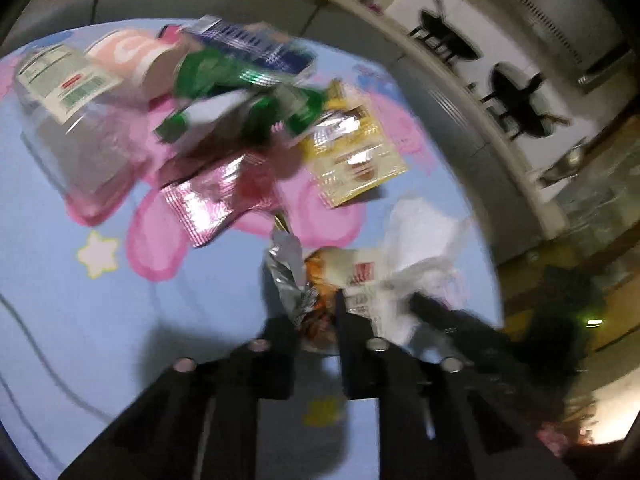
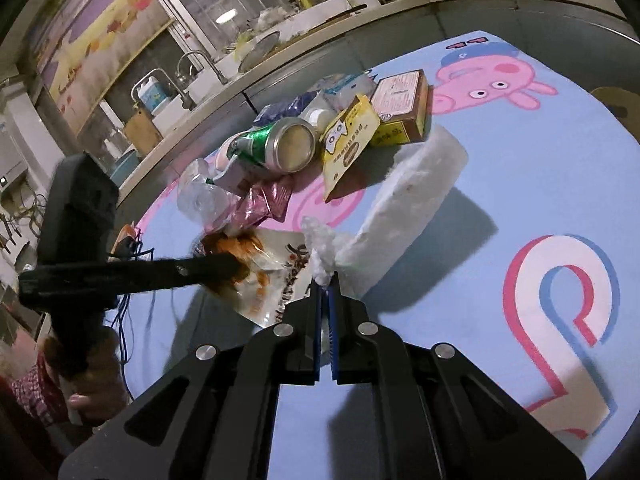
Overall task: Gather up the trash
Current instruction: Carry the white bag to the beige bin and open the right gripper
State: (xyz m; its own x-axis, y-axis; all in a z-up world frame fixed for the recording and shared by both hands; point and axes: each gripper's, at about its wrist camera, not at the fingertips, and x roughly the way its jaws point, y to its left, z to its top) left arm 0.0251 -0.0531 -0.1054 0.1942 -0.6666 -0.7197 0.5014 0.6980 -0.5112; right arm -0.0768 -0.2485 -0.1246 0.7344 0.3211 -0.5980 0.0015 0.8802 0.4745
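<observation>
A pile of trash lies on the blue cartoon mat (image 2: 500,184): a green can (image 2: 276,144), a yellow packet (image 2: 348,140), a brown box (image 2: 400,104), a pink foil wrapper (image 2: 264,204) and a clear plastic bottle (image 2: 200,192). My left gripper (image 1: 318,320) is shut on a crumpled orange-and-white snack bag (image 1: 344,272), also in the right wrist view (image 2: 256,264). My right gripper (image 2: 326,280) is shut on the edge of a white foam piece (image 2: 404,208), holding it tilted above the mat.
A grey counter edge (image 2: 312,48) runs behind the mat with a sink, tap and bottles. In the left wrist view a clear jar (image 1: 68,108), the green can (image 1: 240,92) and the yellow packet (image 1: 352,152) lie ahead. The person's hand (image 2: 88,384) holds the left gripper.
</observation>
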